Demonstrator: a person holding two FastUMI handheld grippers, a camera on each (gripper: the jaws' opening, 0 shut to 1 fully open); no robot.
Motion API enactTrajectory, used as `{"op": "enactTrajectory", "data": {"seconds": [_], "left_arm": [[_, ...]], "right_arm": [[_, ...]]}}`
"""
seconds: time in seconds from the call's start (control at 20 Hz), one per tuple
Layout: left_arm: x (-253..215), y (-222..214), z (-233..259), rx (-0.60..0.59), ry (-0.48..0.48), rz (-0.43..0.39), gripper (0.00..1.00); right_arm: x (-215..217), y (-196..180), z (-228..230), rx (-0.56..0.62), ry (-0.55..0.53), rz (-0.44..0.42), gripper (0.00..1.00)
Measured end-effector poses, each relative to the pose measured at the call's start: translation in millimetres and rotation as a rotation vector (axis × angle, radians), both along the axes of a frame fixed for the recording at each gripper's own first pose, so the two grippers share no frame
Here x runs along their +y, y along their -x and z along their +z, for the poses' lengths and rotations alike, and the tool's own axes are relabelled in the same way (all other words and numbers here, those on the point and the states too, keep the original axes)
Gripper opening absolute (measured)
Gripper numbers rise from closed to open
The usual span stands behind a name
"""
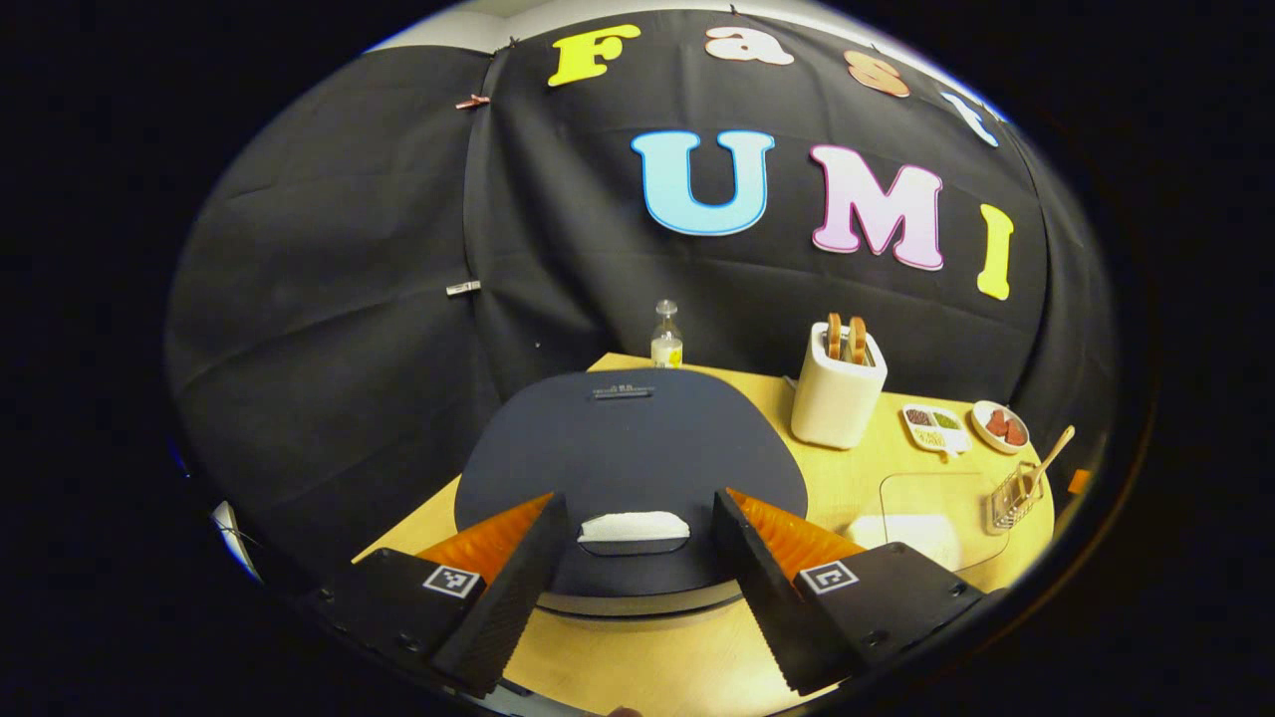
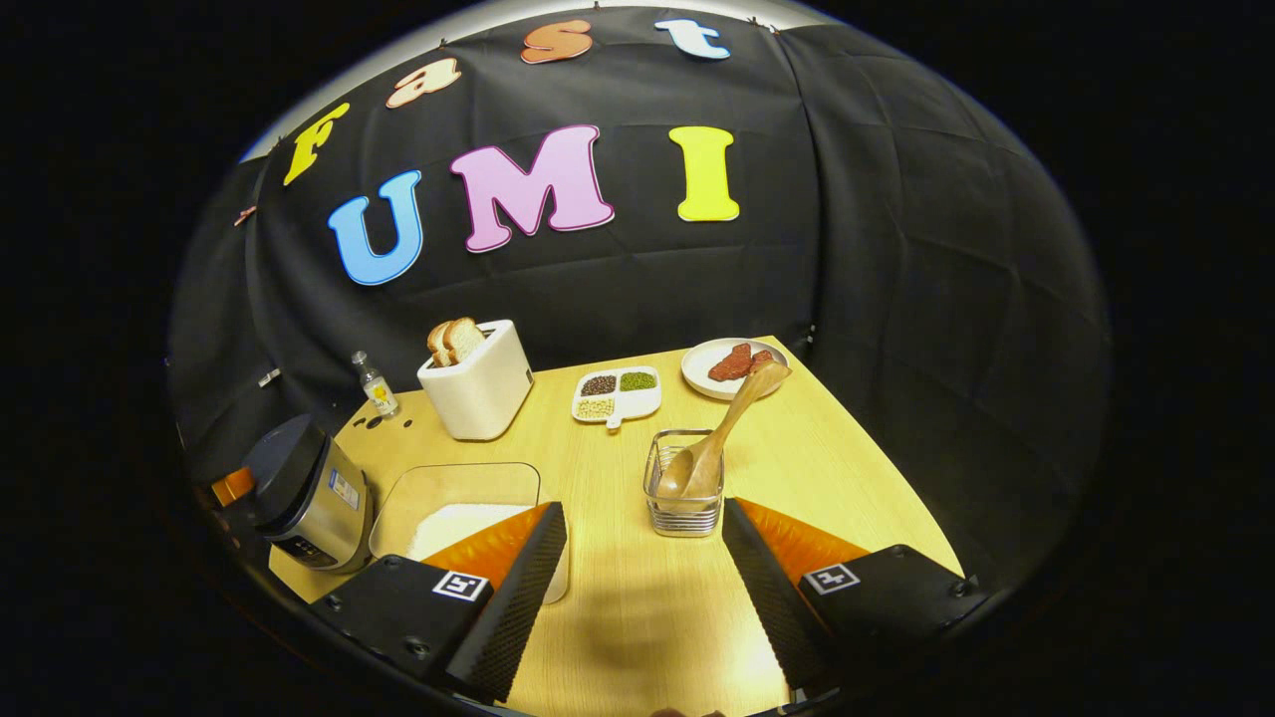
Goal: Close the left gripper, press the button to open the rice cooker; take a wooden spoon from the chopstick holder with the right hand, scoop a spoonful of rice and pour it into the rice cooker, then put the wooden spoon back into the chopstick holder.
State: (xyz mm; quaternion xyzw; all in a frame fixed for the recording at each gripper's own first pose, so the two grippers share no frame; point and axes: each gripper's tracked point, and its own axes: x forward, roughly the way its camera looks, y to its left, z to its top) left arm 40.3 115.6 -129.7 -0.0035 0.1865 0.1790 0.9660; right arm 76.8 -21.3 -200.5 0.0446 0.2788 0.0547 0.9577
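Evidently nothing on the list is done yet. The cooker (image 1: 630, 468) sits shut under the left gripper (image 1: 633, 578), its dark lid down and flat. That gripper's fingers stand spread wide, one to each side of the pale button (image 1: 634, 527) at the lid's front edge, so the first step, closing them to make a pressing tip, is not yet done. After that come the press, the spoon, the scoop, the pour and the return.

The right gripper (image 2: 642, 578) hangs over bare table (image 2: 827, 478), its fingers likewise spread and pinching nothing. Just ahead of it stands the holder (image 2: 683, 498), with the spoon (image 2: 719, 438) inside, bowl down and handle leaning up and away toward the far right. The rice box (image 2: 458, 498) lies left of the holder, between it and the cooker, partly behind the gripper's left finger.

As to make and shape: the lid is smooth, matte and rounded like a broad shield, with a small slot near its back edge. In the right gripper view the cooker's body looks like brushed metal. The button is a low oblong with a slightly rough, whitish face. The holder is a square wire basket, shiny and open-sided. The spoon is plain pale wood with a deep oval bowl and a slim, gently curved handle. The box is clear with rounded corners, a white heap of rice inside. The table is light wood grain. Both grippers' finger faces are ribbed with fine ridges.
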Motion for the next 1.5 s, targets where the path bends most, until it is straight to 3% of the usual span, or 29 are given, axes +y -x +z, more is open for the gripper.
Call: {"op": "enactTrajectory", "data": {"seconds": [0.3,0.65,1.1,1.3,1.5], "left_arm": [[-1,0,-11,-0.013,0.014,0.039,1.00],[-7,6,-1,-0.041,0.009,0.016,1.00],[-98,24,98,-0.295,0.044,0.063,0.95],[-140,40,132,-0.355,-0.039,0.012,0.95],[-183,73,121,-0.334,-0.007,-0.040,0.95]], "right_arm": [[-6,5,-9,0.027,-0.002,0.006,0.99],[-2,-5,-2,-0.012,-0.016,0.073,0.99],[15,-32,79,-0.261,-0.017,0.230,0.99],[10,-30,123,-0.352,-0.068,0.182,0.99],[-6,5,119,-0.334,-0.054,0.096,0.98]]}}
